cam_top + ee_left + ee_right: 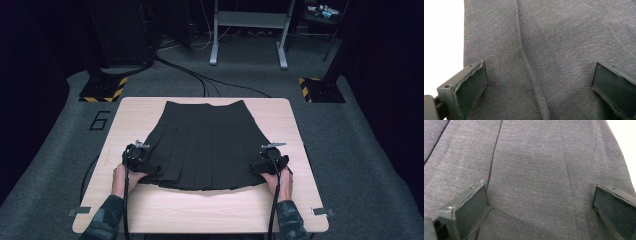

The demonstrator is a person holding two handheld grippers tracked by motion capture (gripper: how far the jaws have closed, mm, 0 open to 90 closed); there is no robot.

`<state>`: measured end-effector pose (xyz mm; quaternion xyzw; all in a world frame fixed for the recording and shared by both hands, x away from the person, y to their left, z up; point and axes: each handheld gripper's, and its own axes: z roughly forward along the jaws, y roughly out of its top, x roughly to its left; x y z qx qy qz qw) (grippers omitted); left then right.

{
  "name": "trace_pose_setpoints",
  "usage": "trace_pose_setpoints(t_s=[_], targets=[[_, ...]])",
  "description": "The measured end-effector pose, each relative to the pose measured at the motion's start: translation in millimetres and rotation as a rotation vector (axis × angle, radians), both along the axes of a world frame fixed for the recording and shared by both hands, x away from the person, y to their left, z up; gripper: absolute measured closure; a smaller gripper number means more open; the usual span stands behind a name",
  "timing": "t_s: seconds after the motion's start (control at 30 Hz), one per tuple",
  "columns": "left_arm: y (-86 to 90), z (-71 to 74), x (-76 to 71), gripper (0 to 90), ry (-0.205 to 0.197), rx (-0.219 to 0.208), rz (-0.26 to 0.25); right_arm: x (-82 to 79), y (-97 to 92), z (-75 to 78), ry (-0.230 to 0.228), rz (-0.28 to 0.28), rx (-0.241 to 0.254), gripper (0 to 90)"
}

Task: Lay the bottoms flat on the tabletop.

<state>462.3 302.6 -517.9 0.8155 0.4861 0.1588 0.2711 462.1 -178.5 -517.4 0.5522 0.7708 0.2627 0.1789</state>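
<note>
A dark pleated skirt (205, 145) lies flat on the light wooden table (150, 205), waistband at the far side, hem toward me. My left gripper (135, 156) rests at the skirt's near left corner, and my right gripper (267, 161) at its near right corner. In the left gripper view the jaws stand wide apart over grey fabric (536, 50), with the skirt's side edge and bare table at the left. The right gripper view has its jaws equally spread over pleated cloth (531, 175), the skirt's edge at the upper right. Neither pair pinches any cloth.
Bare table runs along the near edge and both sides of the skirt. On the grey carpet beyond stand a metal frame (248, 30), cables (200, 75) and yellow-black striped bases (102, 90). A "6" (99, 120) is marked on the floor at the left.
</note>
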Motion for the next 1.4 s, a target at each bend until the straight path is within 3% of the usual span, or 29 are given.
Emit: trace_pose_setpoints(t_s=[0.2, 0.33, 0.43, 0.53, 0.73, 0.87, 0.97, 1.0, 1.1, 1.2, 1.3, 1.33, 1.4], targets=[[0.7, 1.8, 0.8, 0.0, 0.012, -0.003, 0.003, 0.1, -0.8, 0.3, -0.001, 0.007, 0.004, 0.0], [3.4, 7.1, -1.6, 0.0, 0.006, -0.013, 0.008, -3.2, -3.7, 3.8, -0.01, 0.005, 0.034, 0.0], [5.4, 17.1, -8.6, 0.0, -0.016, -0.023, 0.009, -12.3, -9.3, 15.3, -0.053, 0.02, 0.061, 0.0], [10.3, 32.7, -22.7, 0.0, -0.056, -0.03, -0.005, -24.1, -12.6, 27.3, -0.081, 0.024, 0.08, 0.0], [24.3, 50.8, -51.2, 0.0, -0.135, -0.054, 0.02, -54.6, -25.5, 44.6, -0.149, 0.03, 0.1, 0.0], [36.5, 53.9, -74.3, 0.0, -0.147, -0.04, 0.035, -75.1, -38.8, 47.2, -0.175, 0.017, 0.092, 0.0], [42.5, 48.7, -84.7, 0.0, -0.149, -0.038, 0.048, -89.5, -52.1, 44.3, -0.18, -0.01, 0.094, 0.0], [49.1, 40.6, -93.9, 0.0, -0.139, -0.044, 0.069, -94.4, -58.0, 40.5, -0.18, -0.02, 0.095, 0.0], [59.9, 21.2, -102.5, 0.0, -0.118, -0.036, 0.102, -102.4, -70.7, 26.5, -0.164, -0.044, 0.08, 0.0], [70.8, 1.5, -106.6, 0.0, -0.082, -0.024, 0.109, -104.7, -82.5, 6.9, -0.138, -0.059, 0.056, 0.0], [77.0, -8.0, -107.3, 0.0, -0.079, -0.024, 0.112, -104.0, -87.2, -5.7, -0.132, -0.06, 0.04, 0.0], [81.1, -11.8, -109.1, 0.0, -0.121, -0.054, 0.111, -101.5, -86.9, -10.7, -0.126, -0.05, 0.03, 0.0], [84.8, -14.4, -110.7, 0.0, -0.146, -0.068, 0.103, -100.0, -87.6, -12.0, -0.141, -0.027, 0.038, 0.0]])
